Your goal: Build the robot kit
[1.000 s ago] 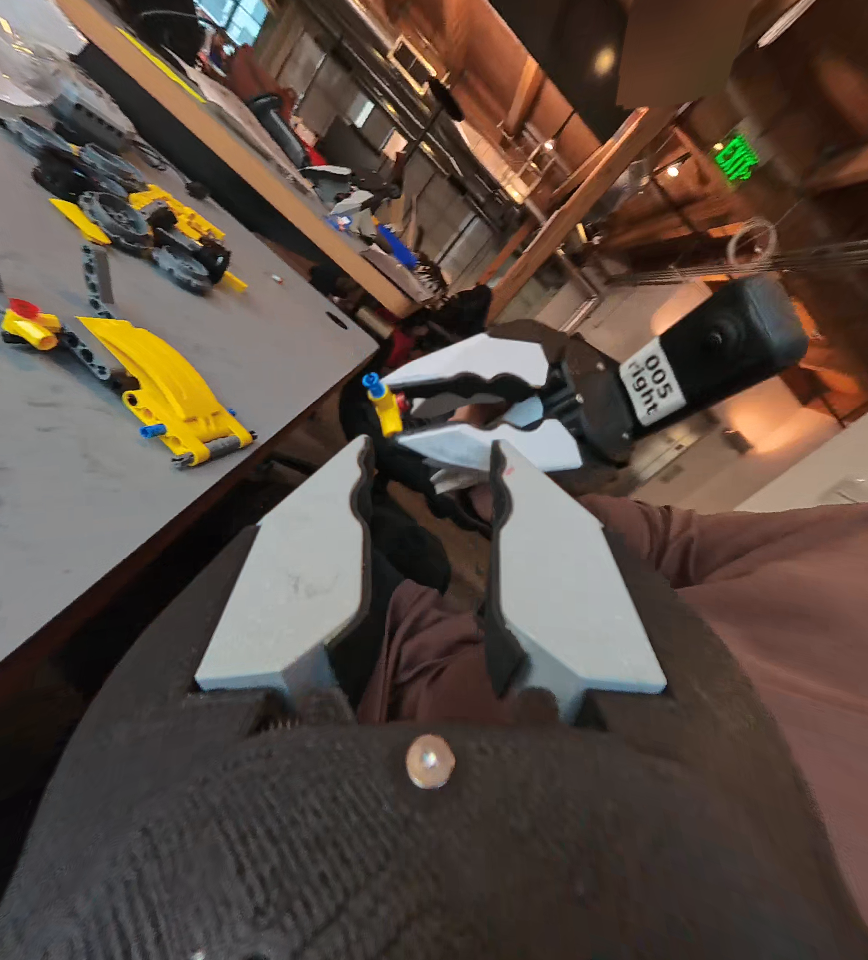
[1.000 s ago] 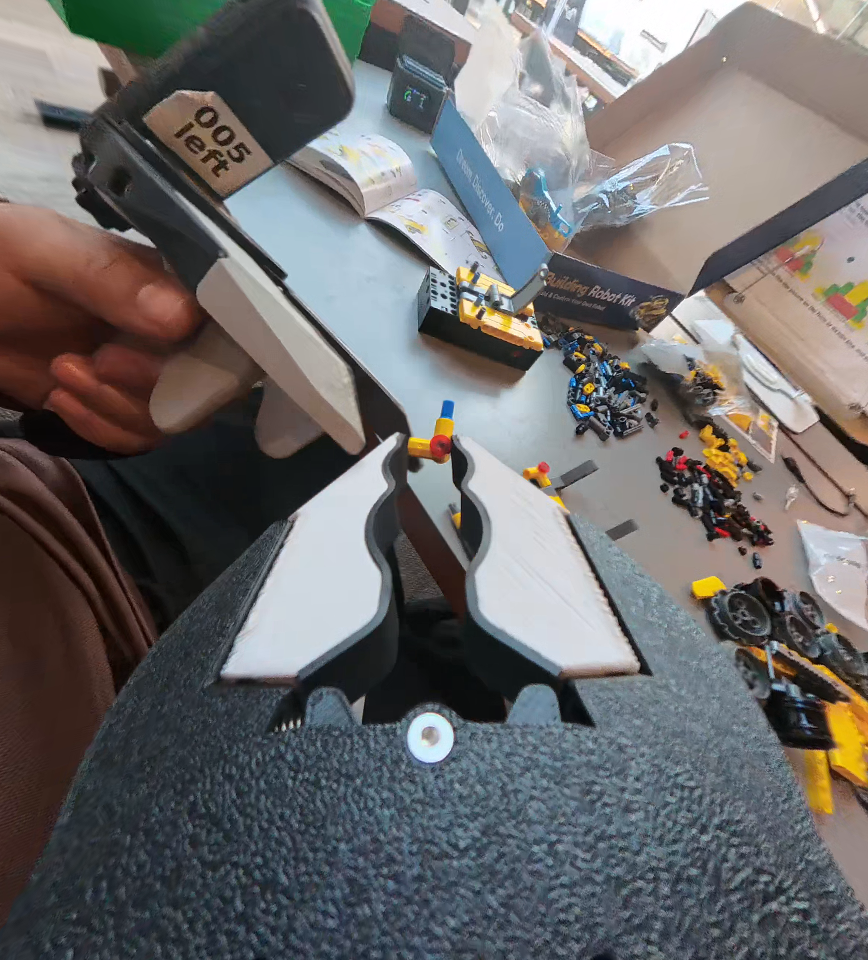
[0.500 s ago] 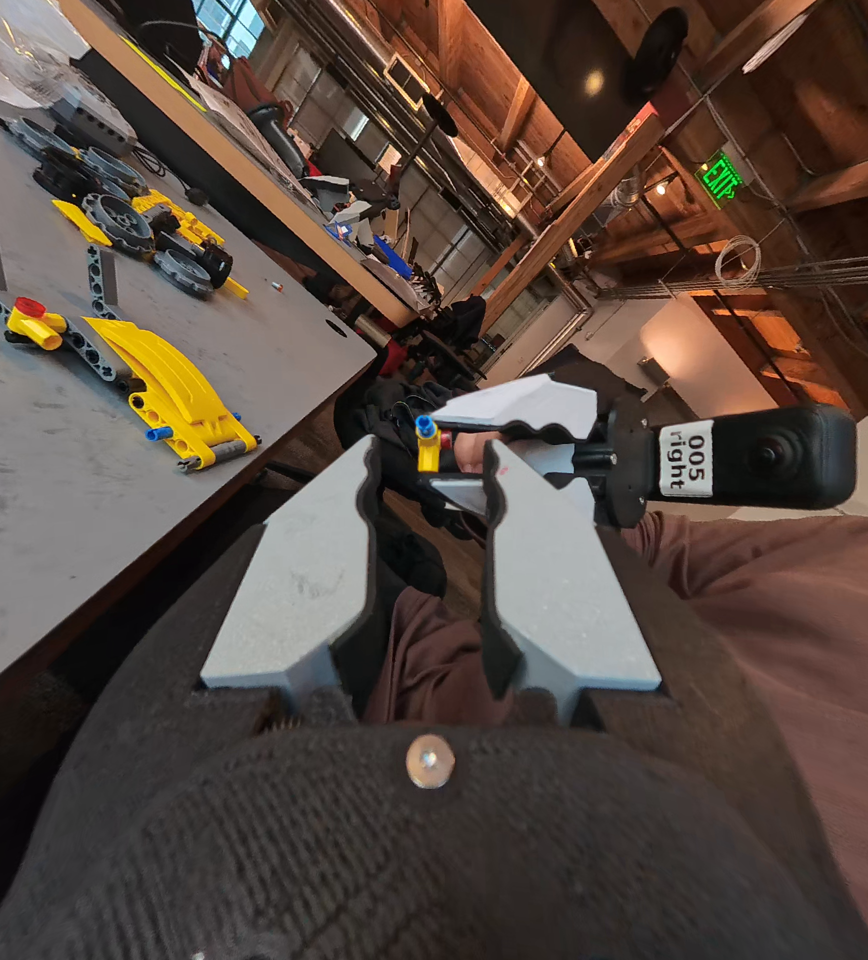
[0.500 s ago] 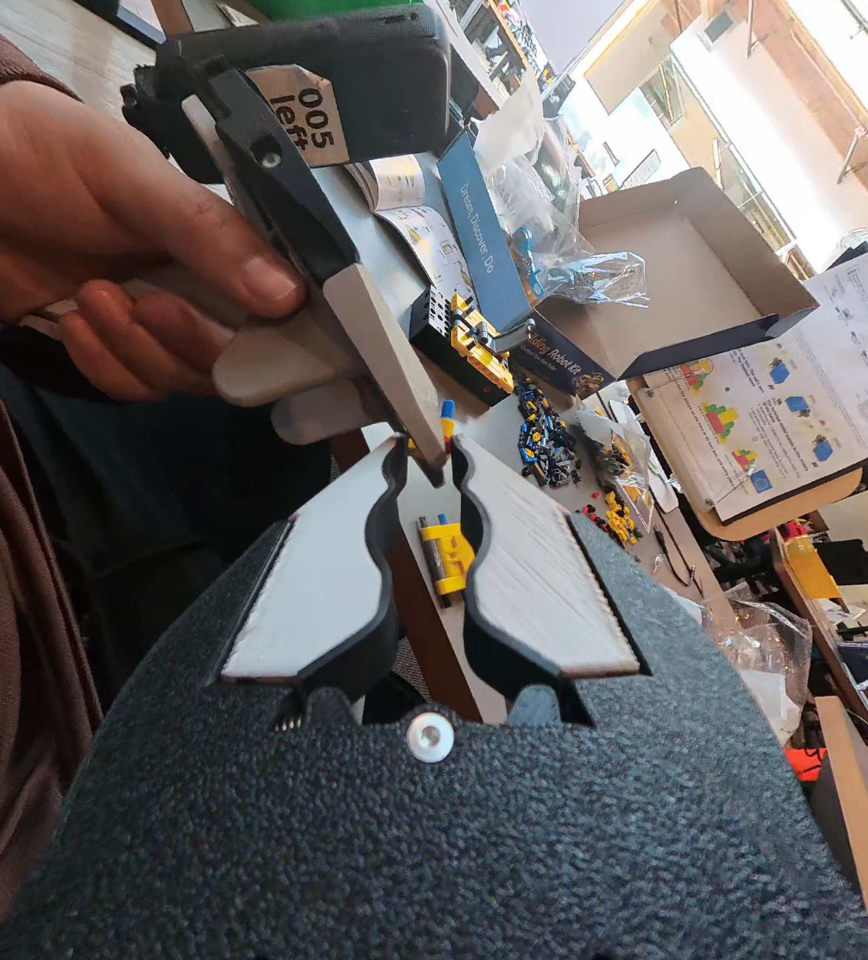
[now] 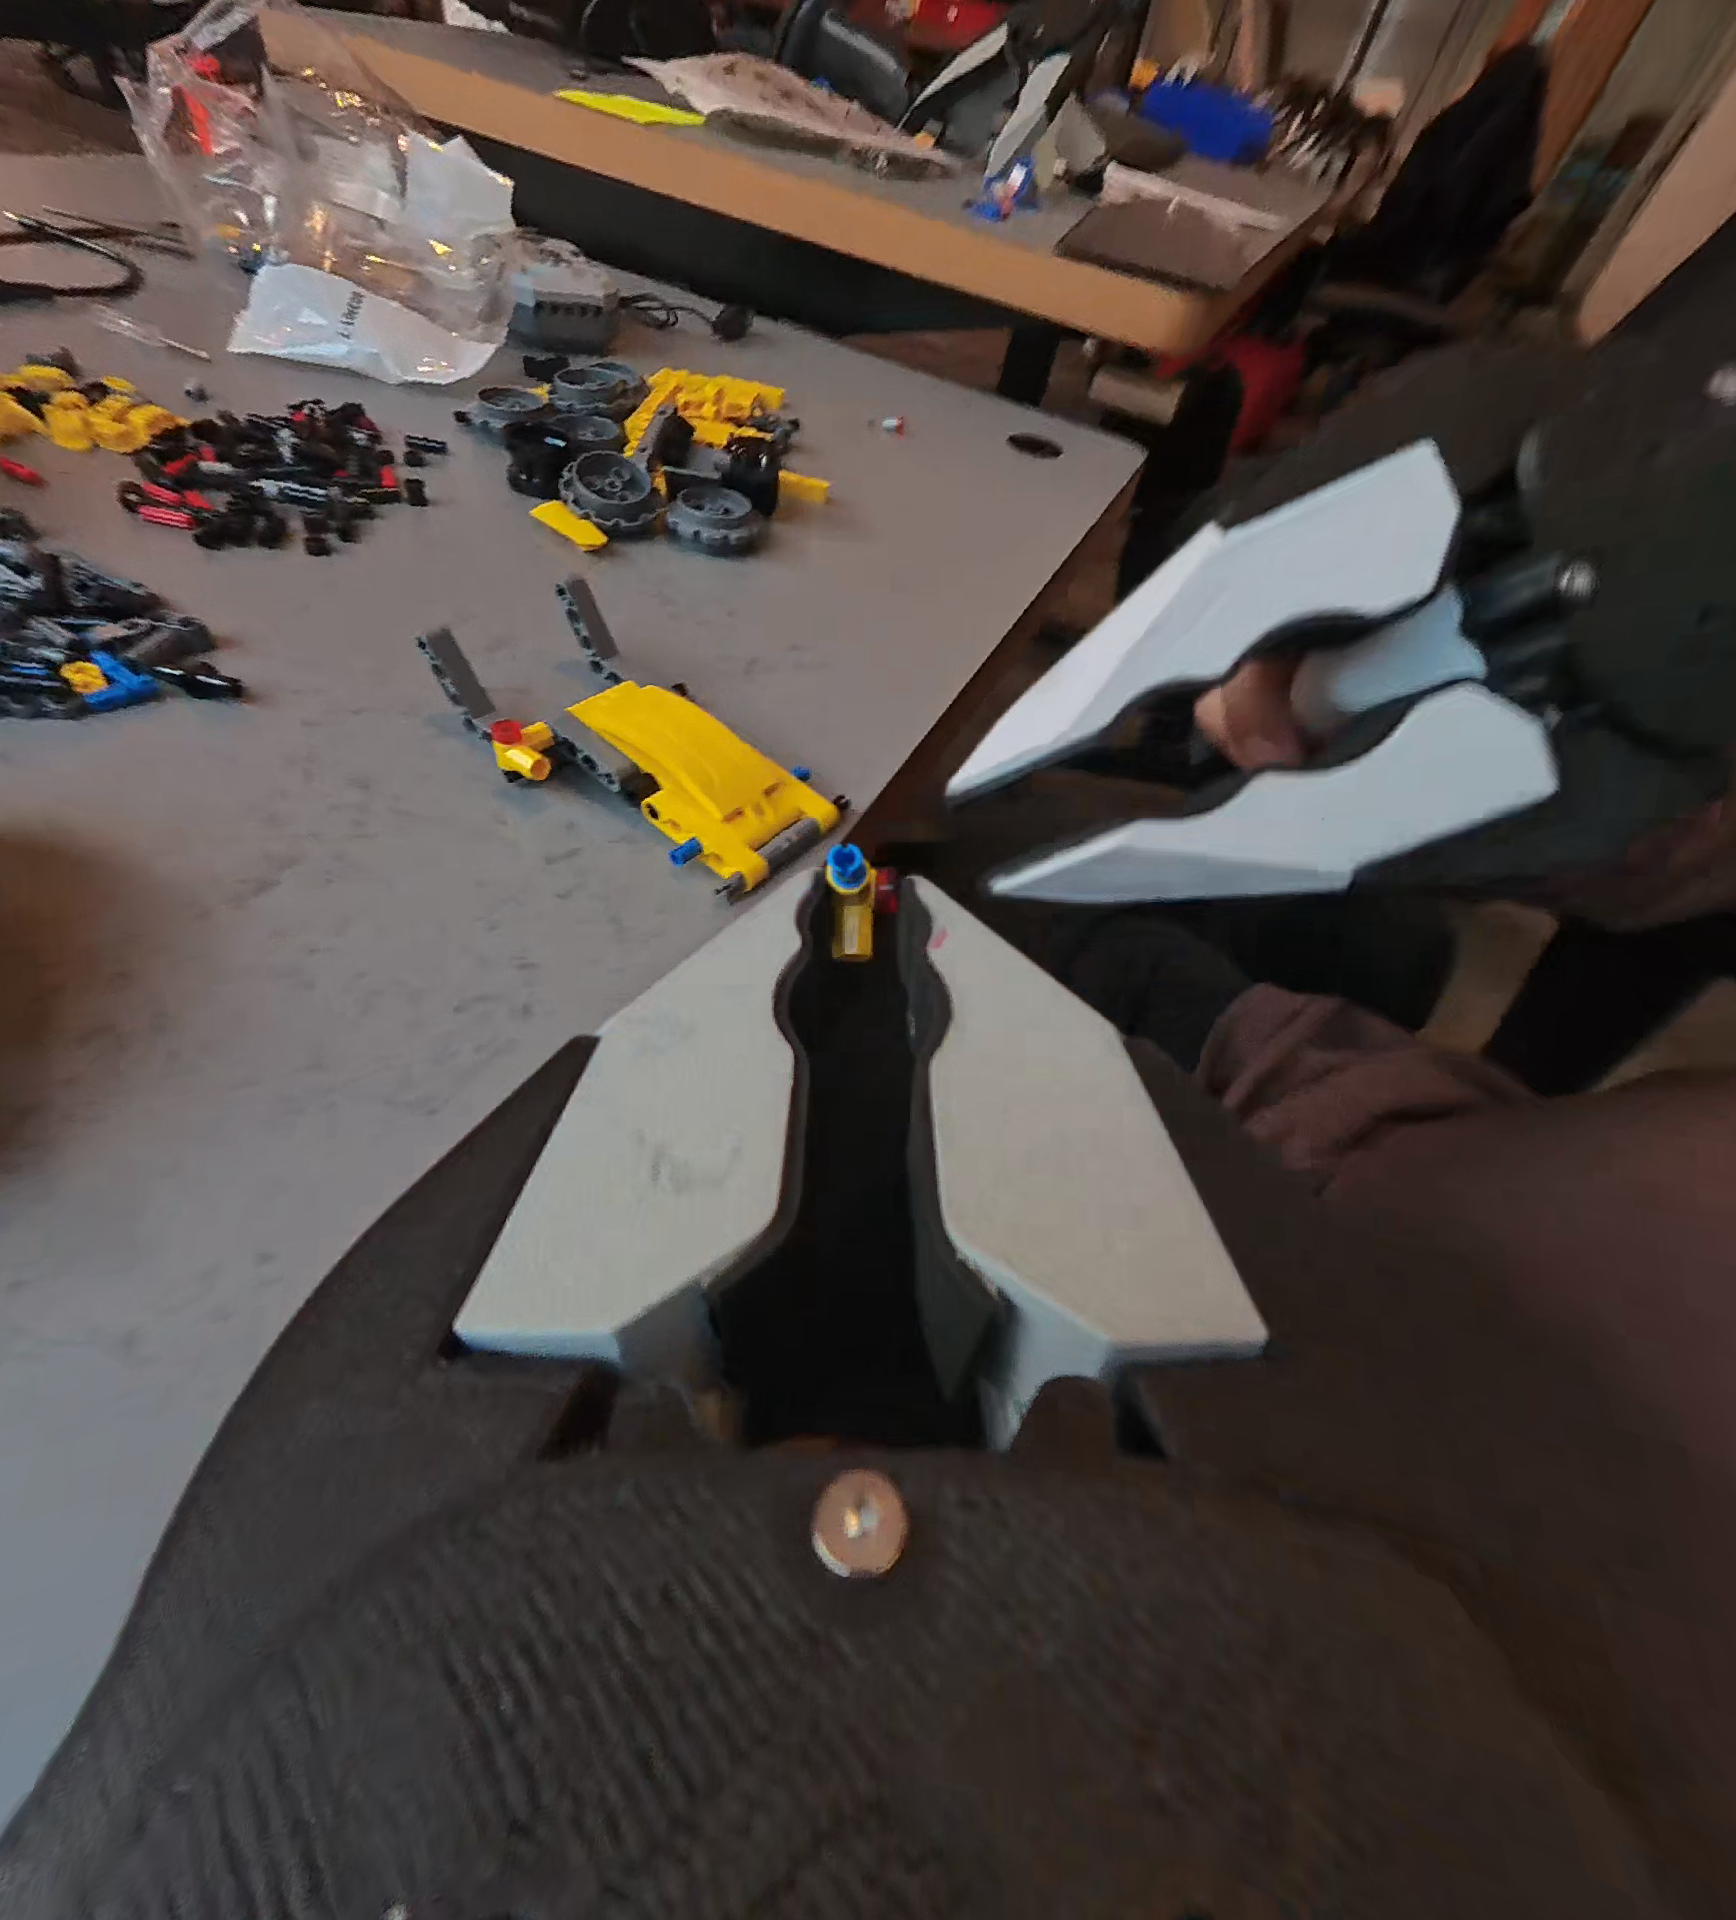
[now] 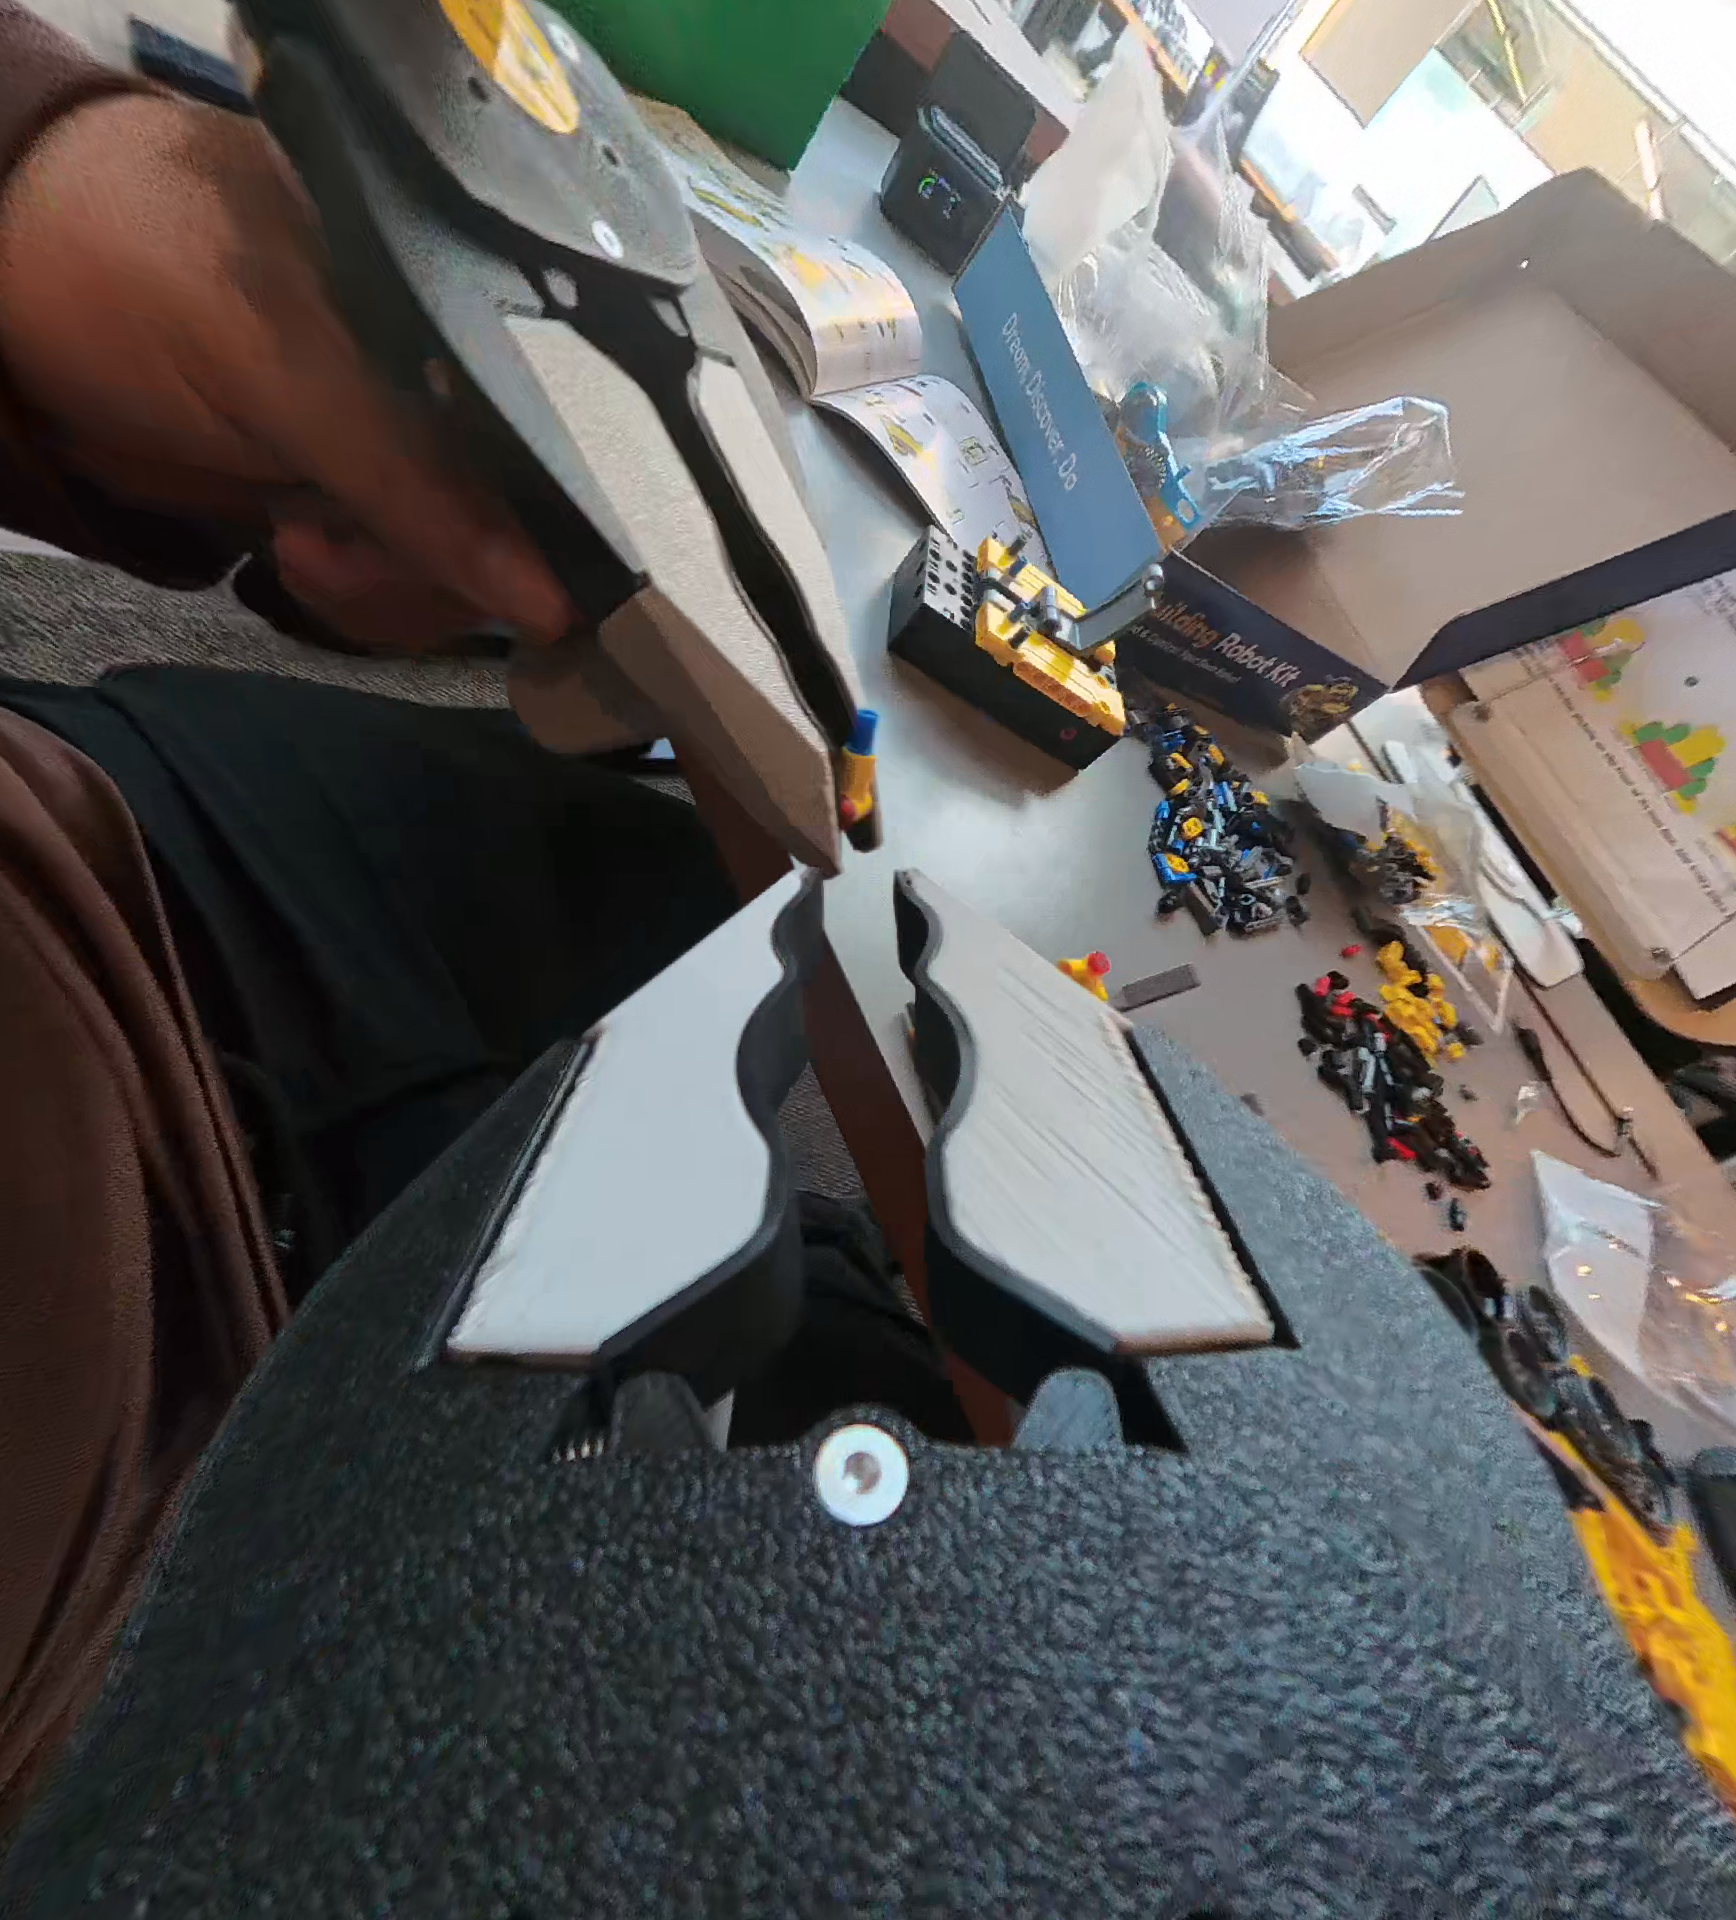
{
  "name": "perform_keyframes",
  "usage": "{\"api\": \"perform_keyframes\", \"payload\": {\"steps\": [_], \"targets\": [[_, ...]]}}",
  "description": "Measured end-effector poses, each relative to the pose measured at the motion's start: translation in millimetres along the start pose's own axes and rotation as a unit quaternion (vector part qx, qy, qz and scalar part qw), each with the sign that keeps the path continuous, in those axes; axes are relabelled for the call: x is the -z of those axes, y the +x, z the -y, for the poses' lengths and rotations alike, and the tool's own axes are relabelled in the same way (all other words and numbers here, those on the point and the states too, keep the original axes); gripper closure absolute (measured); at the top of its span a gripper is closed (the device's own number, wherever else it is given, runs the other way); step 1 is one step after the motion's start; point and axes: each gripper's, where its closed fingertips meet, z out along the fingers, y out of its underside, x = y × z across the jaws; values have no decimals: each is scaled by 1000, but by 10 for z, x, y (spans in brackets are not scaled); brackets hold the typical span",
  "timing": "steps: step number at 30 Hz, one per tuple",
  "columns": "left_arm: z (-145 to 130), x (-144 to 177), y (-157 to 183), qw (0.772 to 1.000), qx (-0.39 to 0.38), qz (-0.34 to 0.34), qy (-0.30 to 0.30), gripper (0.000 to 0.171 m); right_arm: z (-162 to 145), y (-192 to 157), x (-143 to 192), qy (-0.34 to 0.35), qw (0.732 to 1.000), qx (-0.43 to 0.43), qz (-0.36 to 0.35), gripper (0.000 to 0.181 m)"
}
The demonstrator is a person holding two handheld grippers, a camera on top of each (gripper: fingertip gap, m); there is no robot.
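Grey table strewn with plastic bricks: my left gripper pinches a small yellow connector with blue pin; my right gripper, just beside it, stands parted and empty.

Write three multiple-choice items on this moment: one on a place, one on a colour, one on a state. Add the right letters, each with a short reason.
1. Where does the curved yellow panel lie?
A. on the grey table, near its corner
B. inside the cardboard box
C. on the floor

2. What colour is the pin on the end of the small yellow piece held by the left hand-held gripper?
A. green
B. blue
C. white

3. How is the right hand-held gripper?
A. shut on a wheel
B. shut on a bag
C. open and empty

Key: 1 A, the panel rests on the tabletop close to the corner edge. 2 B, a blue pin caps the piece. 3 C, its fingers stand apart with nothing between them.
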Motion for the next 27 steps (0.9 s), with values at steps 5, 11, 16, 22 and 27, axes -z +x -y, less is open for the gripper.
{"api": "perform_keyframes", "payload": {"steps": [5, 11, 16, 22, 27], "targets": [[-187, -46, 142, 993, -95, -27, -57, 163, -15, -40, 55, 27, 994, -76, 72, 168], [-399, -111, 276, 976, -185, -29, -113, 163, -36, -288, 37, 32, 980, -107, 167, 175], [-539, -118, 268, 959, -245, -16, -142, 162, -87, -336, 61, 19, 979, -90, 182, 172], [-574, -130, 303, 952, -270, -19, -146, 162, -169, -487, 46, -2, 978, -53, 204, 165], [-618, -131, 281, 944, -290, -12, -157, 163, -199, -525, 22, -12, 979, -35, 202, 170]]}}
